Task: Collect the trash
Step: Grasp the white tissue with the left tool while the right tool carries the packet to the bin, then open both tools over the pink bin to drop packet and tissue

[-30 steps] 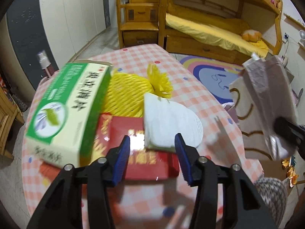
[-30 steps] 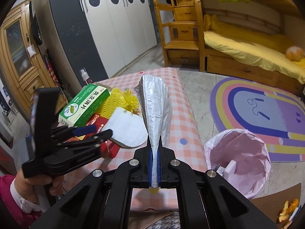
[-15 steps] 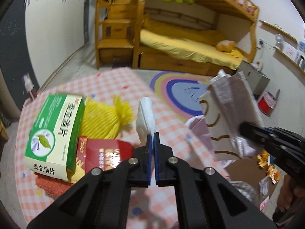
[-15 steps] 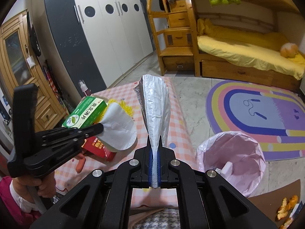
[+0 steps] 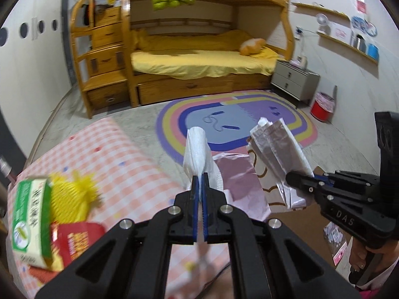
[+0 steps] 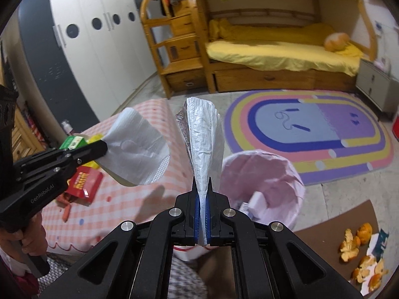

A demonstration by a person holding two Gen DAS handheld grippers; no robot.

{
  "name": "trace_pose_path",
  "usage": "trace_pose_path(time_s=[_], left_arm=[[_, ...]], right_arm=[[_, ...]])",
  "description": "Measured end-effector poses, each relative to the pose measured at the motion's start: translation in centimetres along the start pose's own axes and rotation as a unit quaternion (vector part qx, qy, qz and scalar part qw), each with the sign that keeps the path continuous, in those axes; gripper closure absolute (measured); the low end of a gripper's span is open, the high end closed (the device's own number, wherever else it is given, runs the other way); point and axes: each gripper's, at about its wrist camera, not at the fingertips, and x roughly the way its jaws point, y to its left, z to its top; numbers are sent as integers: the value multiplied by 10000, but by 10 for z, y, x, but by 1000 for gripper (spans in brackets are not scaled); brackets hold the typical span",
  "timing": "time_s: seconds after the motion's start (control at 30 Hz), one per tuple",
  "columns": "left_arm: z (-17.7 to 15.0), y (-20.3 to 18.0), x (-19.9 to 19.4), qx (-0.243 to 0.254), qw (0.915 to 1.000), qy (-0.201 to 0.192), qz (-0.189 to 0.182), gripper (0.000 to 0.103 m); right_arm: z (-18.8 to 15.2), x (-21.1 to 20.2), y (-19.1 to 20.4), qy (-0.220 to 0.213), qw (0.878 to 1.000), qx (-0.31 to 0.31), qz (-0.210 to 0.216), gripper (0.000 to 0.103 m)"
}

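Observation:
My left gripper [image 5: 199, 182] is shut on a white paper tissue [image 5: 197, 147] and holds it in the air past the table's right edge; it also shows in the right wrist view [image 6: 139, 149]. My right gripper [image 6: 202, 186] is shut on a silver foil wrapper [image 6: 203, 144], held upright above the pink-lined trash bin [image 6: 294, 174]. The wrapper also shows in the left wrist view [image 5: 276, 149]. The bin stands on the floor beside the checkered table [image 6: 149, 194].
On the table lie a green box [image 5: 30, 221], a yellow foam net [image 5: 72, 199] and a red packet [image 5: 74, 239]. Orange peels [image 6: 359, 249] lie on brown cardboard on the floor at right. A rainbow rug [image 6: 311, 129] and bunk bed are beyond.
My left gripper closed on the tissue, lifted it off the table and swung right toward the bin. My right gripper kept the foil wrapper and moved over the bin.

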Motion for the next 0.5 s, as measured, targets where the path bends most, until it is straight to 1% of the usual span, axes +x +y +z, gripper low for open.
trace_pose_path(time_s=[0.2, 0.43, 0.5], left_arm=[[10, -27, 44, 140, 9993, 222, -254, 103], [21, -40, 84, 252, 9980, 429, -377, 102], [24, -42, 89, 272, 9979, 446, -381, 100]], right_arm=[[-8, 20, -41, 255, 9987, 335, -277, 99], [-10, 53, -74, 523, 9958, 672, -325, 99], [-10, 61, -81, 584, 9951, 724, -339, 99]])
